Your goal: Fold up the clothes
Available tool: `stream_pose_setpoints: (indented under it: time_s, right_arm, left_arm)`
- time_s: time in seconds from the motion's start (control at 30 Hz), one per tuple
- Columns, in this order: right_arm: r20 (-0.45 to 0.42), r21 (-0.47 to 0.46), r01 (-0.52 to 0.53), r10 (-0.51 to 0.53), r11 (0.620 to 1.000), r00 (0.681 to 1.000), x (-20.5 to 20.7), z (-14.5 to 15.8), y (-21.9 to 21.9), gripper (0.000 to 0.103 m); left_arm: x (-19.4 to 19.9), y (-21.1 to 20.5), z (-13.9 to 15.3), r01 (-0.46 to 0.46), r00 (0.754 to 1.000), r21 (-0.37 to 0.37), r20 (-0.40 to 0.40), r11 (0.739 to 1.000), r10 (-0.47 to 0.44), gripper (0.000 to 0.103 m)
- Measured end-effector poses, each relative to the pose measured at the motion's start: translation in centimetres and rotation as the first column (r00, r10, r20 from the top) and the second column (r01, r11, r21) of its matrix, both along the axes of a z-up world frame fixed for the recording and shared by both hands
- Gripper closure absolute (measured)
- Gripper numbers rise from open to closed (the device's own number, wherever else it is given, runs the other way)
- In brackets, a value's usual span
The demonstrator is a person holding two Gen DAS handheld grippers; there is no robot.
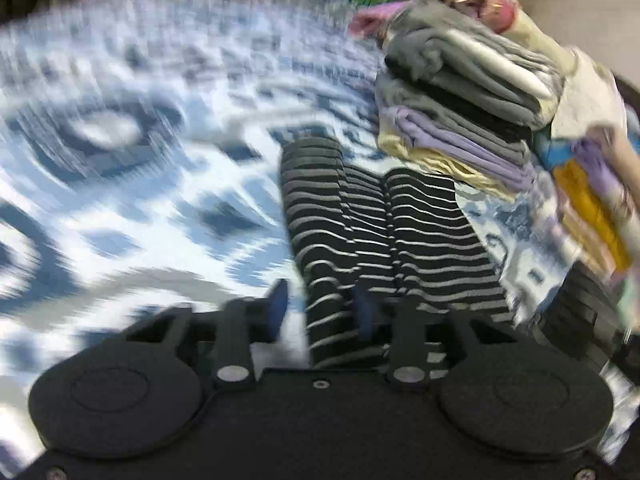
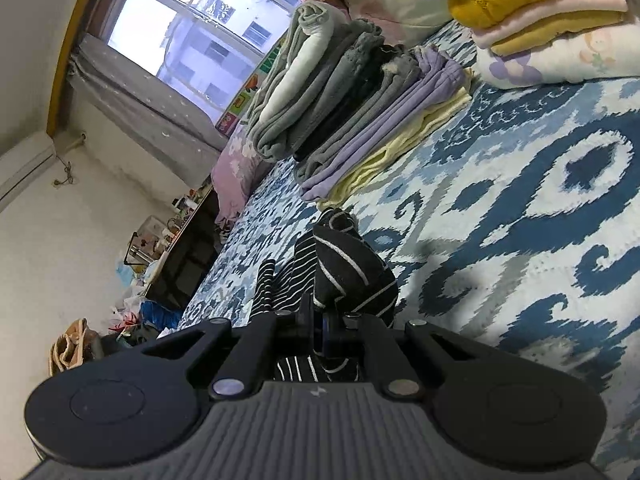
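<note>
Bed [image 1: 140,200]: striped garment [image 1: 360,232] lengthwise fwd.

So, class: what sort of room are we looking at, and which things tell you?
Most likely a bedroom: a patterned bedspread, piles of folded clothes on it, and a window beside.

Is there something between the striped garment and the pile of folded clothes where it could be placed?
Nothing visible. Only bare patterned bedspread lies between the striped garment, pinched in the right gripper, and the folded pile.
</note>
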State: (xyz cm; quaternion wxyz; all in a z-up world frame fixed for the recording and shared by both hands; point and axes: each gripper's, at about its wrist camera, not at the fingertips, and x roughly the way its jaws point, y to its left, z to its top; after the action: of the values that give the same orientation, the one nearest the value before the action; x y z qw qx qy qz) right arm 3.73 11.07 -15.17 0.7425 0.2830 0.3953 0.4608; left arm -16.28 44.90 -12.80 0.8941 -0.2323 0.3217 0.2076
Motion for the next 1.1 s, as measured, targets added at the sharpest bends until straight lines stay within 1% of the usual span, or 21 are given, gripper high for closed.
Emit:
stream_pose_setpoints:
  time_s: [0.03,0.07,0.1,0.2,0.23,0.3,0.33,0.37,0.4,0.47,0.53,0.7,0.73,0.77,0.8,0.93,0.97,1.0,1.03,1.07,1.1]
  right_arm:
    - [-0.001,0.0,0.005,-0.005,1.0,1.0,0.0,0.0,-0.1,0.097]
    - [-0.004,0.004,0.008,-0.008,1.0,1.0,0.0,0.0,-0.3,0.097]
    - [-0.006,0.008,0.012,-0.012,1.0,1.0,0.1,0.0,-0.5,0.097]
    - [-0.004,0.015,0.016,-0.016,1.0,1.0,0.0,0.1,-0.6,0.097]
    - [-0.002,0.015,0.016,-0.016,1.0,1.0,0.0,0.2,-0.6,0.097]
    - [0.001,0.013,0.016,-0.016,1.0,1.0,-0.1,0.2,-0.5,0.097]
    - [0.001,0.01,0.017,-0.017,1.0,1.0,-0.2,0.1,-0.5,0.097]
    - [-0.002,0.008,0.015,-0.015,1.0,1.0,-0.3,0.0,-0.5,0.097]
    - [-0.004,0.006,0.014,-0.014,1.0,1.0,-0.3,0.0,-0.5,0.097]
    - [0.0,-0.002,0.011,-0.011,1.0,1.0,-0.5,-0.1,-0.4,0.097]
    - [-0.002,-0.009,0.012,-0.012,1.0,1.0,-0.6,-0.3,-0.5,0.097]
    - [-0.007,-0.027,0.01,-0.01,1.0,1.0,-0.6,-0.8,-0.5,0.097]
    - [-0.007,-0.027,0.012,-0.012,1.0,1.0,-0.7,-0.8,-0.6,0.097]
    - [-0.013,-0.019,0.012,-0.012,1.0,1.0,-0.6,-0.8,-0.7,0.097]
    - [-0.017,-0.008,0.011,-0.011,1.0,1.0,-0.6,-0.8,-0.8,0.097]
    - [-0.009,0.013,0.0,0.0,1.0,1.0,-0.6,-0.5,-0.7,0.097]
    - [-0.006,0.016,-0.003,0.003,1.0,1.0,-0.6,-0.5,-0.6,0.097]
    - [-0.002,0.019,-0.004,0.004,1.0,1.0,-0.6,-0.4,-0.6,0.097]
    - [0.003,0.021,-0.005,0.005,1.0,1.0,-0.6,-0.4,-0.6,0.097]
    - [0.009,0.026,-0.004,0.003,1.0,1.0,-0.6,-0.2,-0.7,0.097]
    - [0.016,0.03,-0.003,0.002,1.0,1.0,-0.6,-0.1,-0.8,0.097]
  left_arm:
    - [-1.2,-0.9,0.6,0.004,1.0,0.041,-0.006,0.999,-0.004,0.065]
    - [-2.8,-1.9,1.1,0.015,1.0,0.042,-0.009,0.999,-0.014,0.065]
    - [-4.3,-2.5,1.2,0.021,1.0,0.017,0.007,1.0,-0.021,0.065]
    - [-8.3,-4.3,-0.1,-0.004,0.999,-0.134,0.041,0.991,0.01,0.065]
    - [-9.4,-4.8,-0.9,-0.017,0.998,-0.185,0.051,0.983,0.027,0.065]
    - [-10.6,-5.5,-2.6,-0.033,0.996,-0.295,0.07,0.955,0.056,0.066]
    - [-11.0,-5.8,-3.3,-0.037,0.994,-0.342,0.082,0.939,0.069,0.071]
    - [-11.1,-6.1,-3.6,-0.068,0.991,-0.342,0.083,0.937,0.102,0.08]
    - [-11.4,-6.1,-3.8,-0.084,0.986,-0.361,0.104,0.929,0.129,0.092]
    - [-12.9,-6.4,-4.8,-0.174,0.952,-0.448,0.152,0.877,0.267,0.093]
    - [-13.9,-7.8,-5.9,-0.246,0.917,-0.459,0.175,0.854,0.358,0.093]
    - [-13.5,-7.0,-4.7,-0.207,0.938,-0.458,0.158,0.865,0.308,0.088]
    - [-13.7,-6.6,-3.9,-0.209,0.938,-0.431,0.165,0.878,0.304,0.085]
    - [-13.3,-6.4,-3.4,-0.2,0.94,-0.41,0.177,0.89,0.292,0.084]
    - [-12.8,-5.8,-3.2,-0.173,0.945,-0.411,0.185,0.895,0.268,0.084]
    - [-9.9,-4.4,-4.7,-0.13,0.962,-0.468,0.153,0.874,0.225,0.084]
    - [-9.5,-4.3,-5.0,-0.132,0.962,-0.461,0.153,0.878,0.225,0.09]
    - [-9.8,-4.5,-4.9,-0.156,0.957,-0.442,0.152,0.883,0.246,0.093]
    - [-10.4,-4.7,-4.9,-0.204,0.937,-0.439,0.172,0.875,0.305,0.095]
    - [-11.1,-4.8,-5.2,-0.231,0.919,-0.455,0.187,0.86,0.346,0.095]
    - [-11.2,-5.0,-5.8,-0.246,0.913,-0.468,0.181,0.849,0.364,0.095]
